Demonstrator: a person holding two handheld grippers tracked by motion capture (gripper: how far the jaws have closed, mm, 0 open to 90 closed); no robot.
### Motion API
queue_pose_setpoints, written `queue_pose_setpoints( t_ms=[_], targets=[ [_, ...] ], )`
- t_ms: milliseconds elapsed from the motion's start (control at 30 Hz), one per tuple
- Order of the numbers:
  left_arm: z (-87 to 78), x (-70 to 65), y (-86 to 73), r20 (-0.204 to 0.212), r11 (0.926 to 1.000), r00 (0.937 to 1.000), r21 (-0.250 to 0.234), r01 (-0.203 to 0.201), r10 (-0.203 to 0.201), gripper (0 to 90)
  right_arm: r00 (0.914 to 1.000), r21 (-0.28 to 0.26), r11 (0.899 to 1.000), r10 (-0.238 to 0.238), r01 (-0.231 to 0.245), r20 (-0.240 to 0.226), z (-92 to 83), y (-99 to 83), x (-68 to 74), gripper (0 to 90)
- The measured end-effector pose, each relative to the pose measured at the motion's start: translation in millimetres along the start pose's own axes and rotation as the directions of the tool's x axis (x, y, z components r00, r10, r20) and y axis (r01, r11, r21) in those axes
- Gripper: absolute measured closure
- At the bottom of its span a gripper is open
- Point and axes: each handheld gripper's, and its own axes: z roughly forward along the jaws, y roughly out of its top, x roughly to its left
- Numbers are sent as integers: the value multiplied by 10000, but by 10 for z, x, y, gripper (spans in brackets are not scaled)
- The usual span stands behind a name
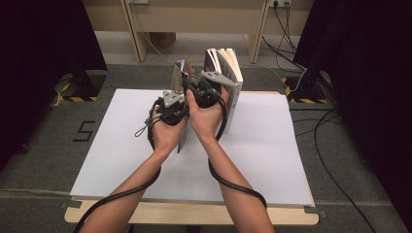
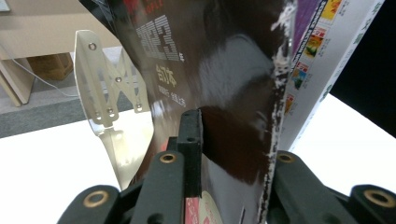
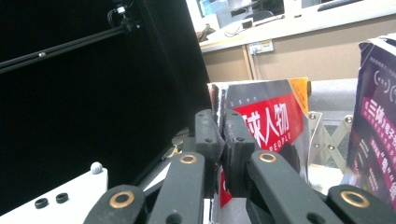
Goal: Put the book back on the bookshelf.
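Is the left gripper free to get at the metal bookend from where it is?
Probably not yet: the left gripper has a dark-covered book between its jaws, and that book stands between it and the metal bookend. It would need to let go first.

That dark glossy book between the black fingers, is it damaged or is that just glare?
It looks worn. In the left gripper view, the dark book has white scuffing along its right edge, where the coating seems chipped. The pale patch on its cover is only reflected light. Nothing else stands out.

Upright books (image 1: 228, 77) and metal bookend (image 1: 178, 77) crowd the table's (image 1: 272, 160) far middle, bare surface elsewhere
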Motion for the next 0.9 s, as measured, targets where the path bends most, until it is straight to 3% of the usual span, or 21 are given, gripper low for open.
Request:
queue_pose_setpoints(
  t_ms=[67, 233, 400, 600, 733, 900],
  targets=[
    [2, 10, -15, 26, 9996, 9996, 62, 270, -270, 757, 9999, 113, 9999, -37, 39, -162, 11, -11, -5, 865],
    [21, -1, -36, -66, 9999, 9999, 53, 111, -111, 770, 9998, 134, 9999, -44, 46, -177, 14, -35, -27, 863],
    [10, -4, -67, -556, 9996, 9981, -31, -273, 271, 833, 9992, 160, 9995, -256, 261, -300, 20, -42, -35, 830],
    [4, 22, -101, -666, 9999, 9978, -115, 23, -31, 862, 9962, 164, 9978, -633, 644, -606, 33, -58, -13, 766],
    [15, 59, -112, -538, 9995, 9982, -122, 274, -280, 862, 9948, -42, 9984, -564, 563, -847, -26, -32, -4, 698],
    [-18, 127, -122, -437, 9989, 9983, -264, 384, -396, 862, 9959, -295, 9962, -833, 822, -356, -283, 26, -159, 666]
  ],
)
